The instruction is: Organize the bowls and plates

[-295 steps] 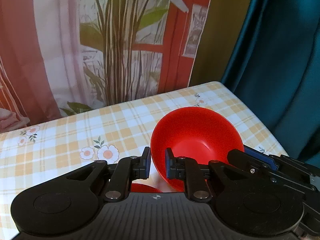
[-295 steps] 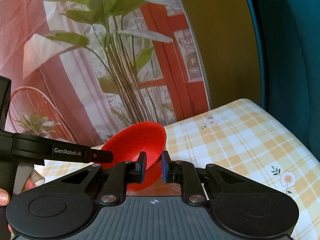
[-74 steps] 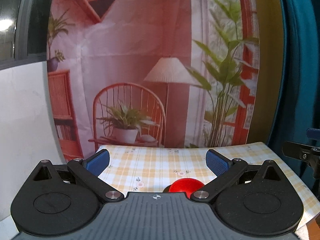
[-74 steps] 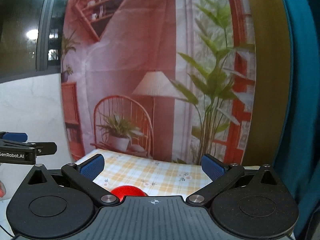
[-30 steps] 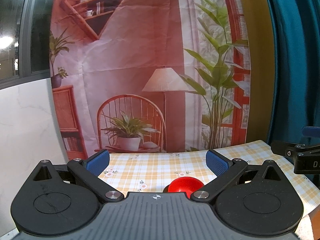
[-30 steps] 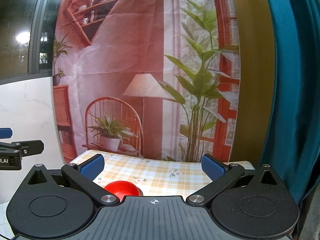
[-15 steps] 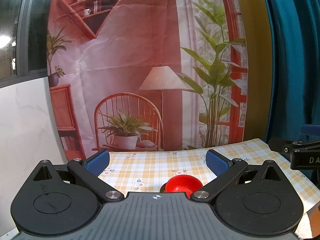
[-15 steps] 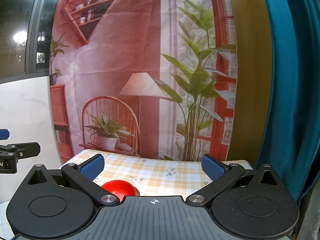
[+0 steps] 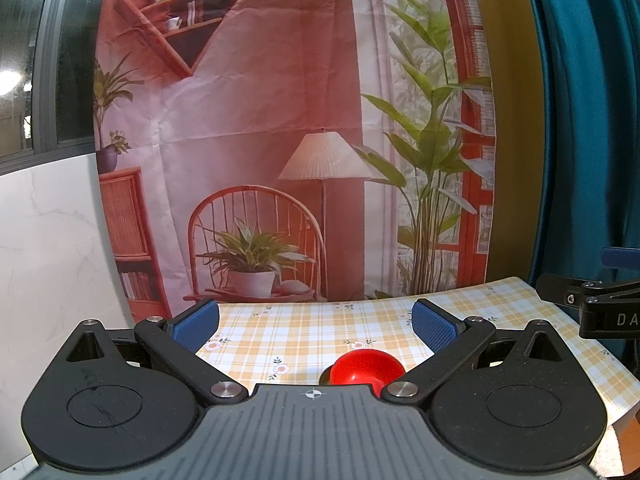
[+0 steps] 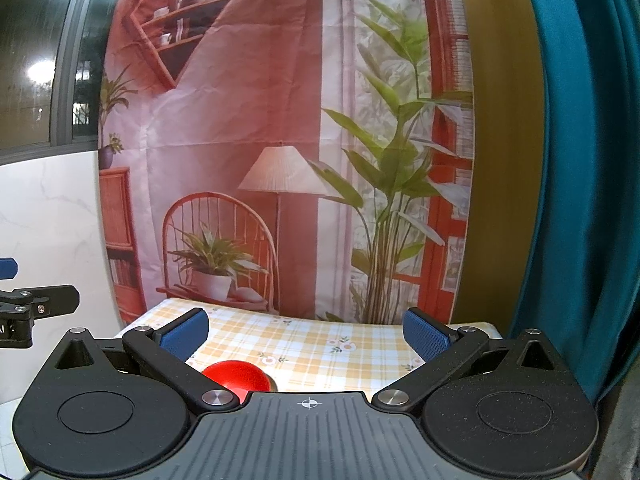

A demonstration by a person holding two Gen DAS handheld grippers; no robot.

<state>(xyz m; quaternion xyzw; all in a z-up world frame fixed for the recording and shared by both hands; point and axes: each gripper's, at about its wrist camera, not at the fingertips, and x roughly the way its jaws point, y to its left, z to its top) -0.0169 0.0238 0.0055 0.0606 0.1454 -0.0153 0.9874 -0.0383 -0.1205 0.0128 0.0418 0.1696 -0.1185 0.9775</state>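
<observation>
A red bowl lies upside down on the yellow checked tablecloth, its lower part hidden behind my gripper body. The same red bowl shows in the right wrist view, low and left of centre. My left gripper stands open and holds nothing, well back from the bowl. My right gripper is open too, with nothing between its blue pads. Each gripper shows at the edge of the other's view: the right one, the left one.
A printed backdrop of a chair, lamp and plants hangs behind the table. A teal curtain hangs at the right, a white marble wall at the left. The tablecloth ends at the right near the curtain.
Both grippers were shut on red bowls 9.8 s ago; now both are open and drawn far back. Over the last second the views have shifted only slightly.
</observation>
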